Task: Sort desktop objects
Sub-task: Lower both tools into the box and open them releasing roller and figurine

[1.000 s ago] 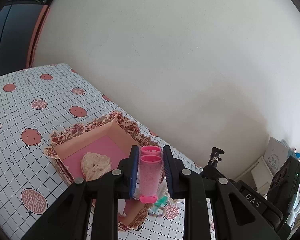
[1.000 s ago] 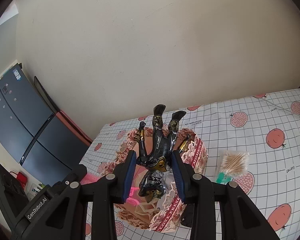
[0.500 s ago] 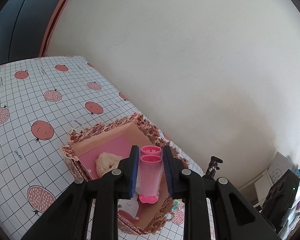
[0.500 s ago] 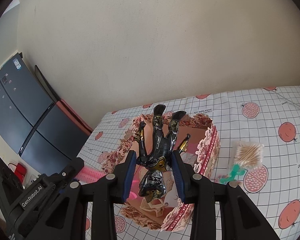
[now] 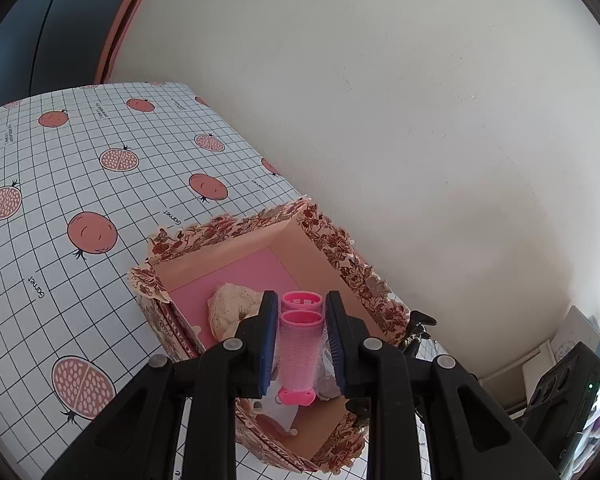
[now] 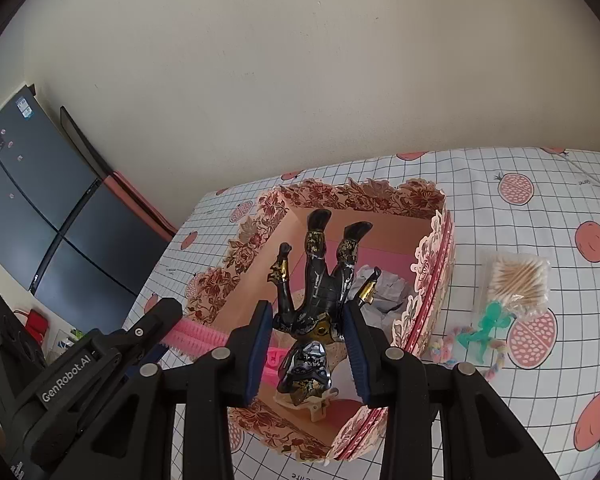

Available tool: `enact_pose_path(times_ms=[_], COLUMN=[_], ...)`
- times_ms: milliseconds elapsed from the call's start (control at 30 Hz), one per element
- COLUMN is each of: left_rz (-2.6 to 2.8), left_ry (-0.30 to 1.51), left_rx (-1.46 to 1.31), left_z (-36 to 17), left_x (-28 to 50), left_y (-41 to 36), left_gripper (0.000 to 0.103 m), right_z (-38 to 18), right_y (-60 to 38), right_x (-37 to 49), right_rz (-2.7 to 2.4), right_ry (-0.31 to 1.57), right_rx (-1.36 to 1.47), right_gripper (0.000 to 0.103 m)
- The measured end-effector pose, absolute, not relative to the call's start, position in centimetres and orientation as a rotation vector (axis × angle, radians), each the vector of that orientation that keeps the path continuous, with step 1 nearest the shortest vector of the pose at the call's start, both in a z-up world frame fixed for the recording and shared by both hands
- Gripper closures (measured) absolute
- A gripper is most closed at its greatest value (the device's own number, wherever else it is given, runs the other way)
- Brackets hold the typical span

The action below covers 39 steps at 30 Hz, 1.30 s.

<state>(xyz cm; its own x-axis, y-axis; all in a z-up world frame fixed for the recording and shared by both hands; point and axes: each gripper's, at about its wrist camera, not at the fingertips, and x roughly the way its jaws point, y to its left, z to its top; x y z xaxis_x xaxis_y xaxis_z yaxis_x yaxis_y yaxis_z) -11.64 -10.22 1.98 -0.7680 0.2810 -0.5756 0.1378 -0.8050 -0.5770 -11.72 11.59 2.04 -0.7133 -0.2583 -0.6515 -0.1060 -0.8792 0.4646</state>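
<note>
My left gripper is shut on a pink hair roller and holds it above the floral cardboard box. My right gripper is shut on a black and gold action figure, held head down over the same box. The left gripper's body and the pink roller show at the lower left of the right wrist view. Inside the box lie a beige scrunchie and crumpled grey material.
A bag of cotton swabs, a green toy figure and a pastel cord lie on the pomegranate-print tablecloth right of the box. A wall stands close behind. A dark fridge stands at the far left.
Both grippers have moved closer over the box, which now looms larger beneath them. The roller and figure stay gripped.
</note>
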Motion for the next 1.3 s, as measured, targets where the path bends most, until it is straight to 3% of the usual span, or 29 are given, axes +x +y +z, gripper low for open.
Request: enact_pose_path(times_ms=[1300], left_rz=[2.714], left_ry=[-0.965], left_rx=[-1.119], left_z=[0.6], left_x=[-12.4], left_y=[-10.4], left_gripper=[0.078], right_z=[0.1], right_y=[10.9], right_x=[-12.7], right_rz=[-2.701], right_ry=[-0.704], right_rx=[1.261], right_gripper=[0.064])
